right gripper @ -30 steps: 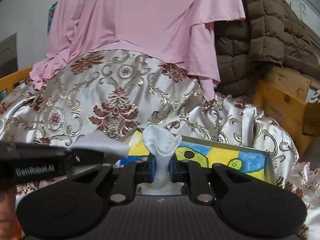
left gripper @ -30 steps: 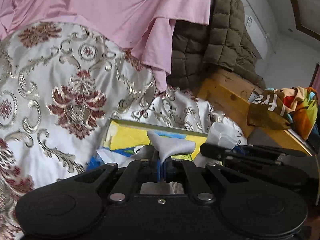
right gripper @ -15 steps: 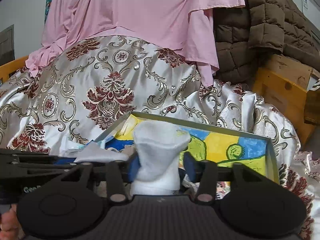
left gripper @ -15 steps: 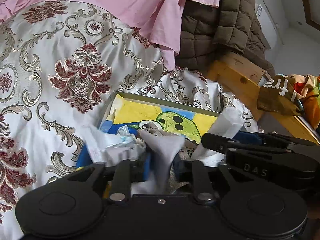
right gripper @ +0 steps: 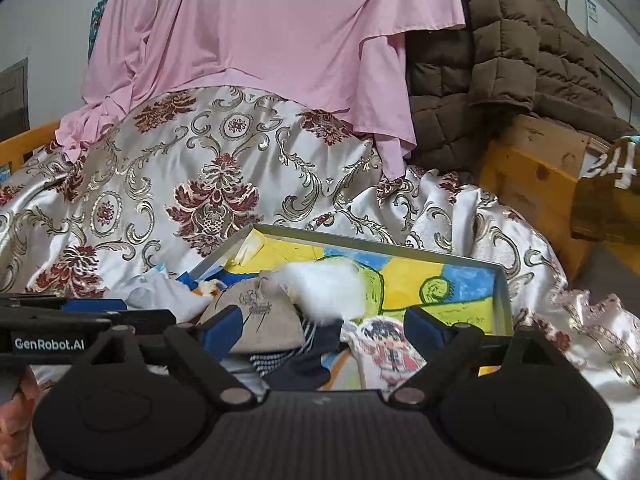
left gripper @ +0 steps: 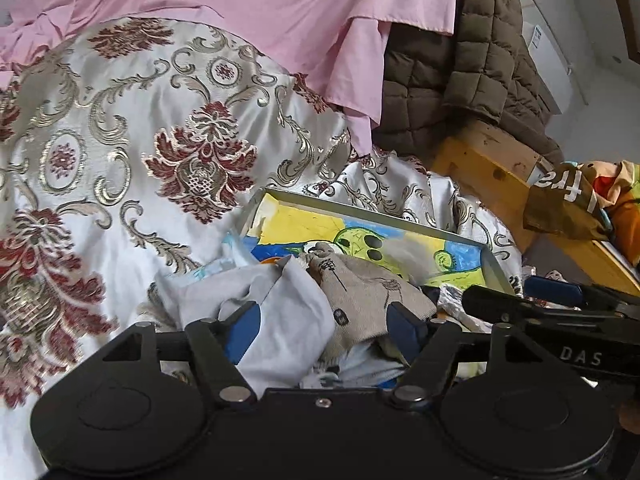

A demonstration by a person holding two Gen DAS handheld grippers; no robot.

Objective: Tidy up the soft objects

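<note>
A: Left wrist view: left gripper jaws were opening, pale grey sock loose between, over the shallow painted metal tray.

B: Right gripper was opening too, fluffy white sock dropped in tray. Better to clear the fabric before pulling back.

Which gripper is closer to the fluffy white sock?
Right. The fluffy white sock lies just ahead of the opening right gripper; the opening left gripper sits farther left, over a grey cloth.

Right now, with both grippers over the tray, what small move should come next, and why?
Probably draw both grippers back and up. The left gripper and right gripper have jaws opening, no pad pressing cloth; the pale grey cloth and white fluffy sock already lie on the pile in the tray.
</note>
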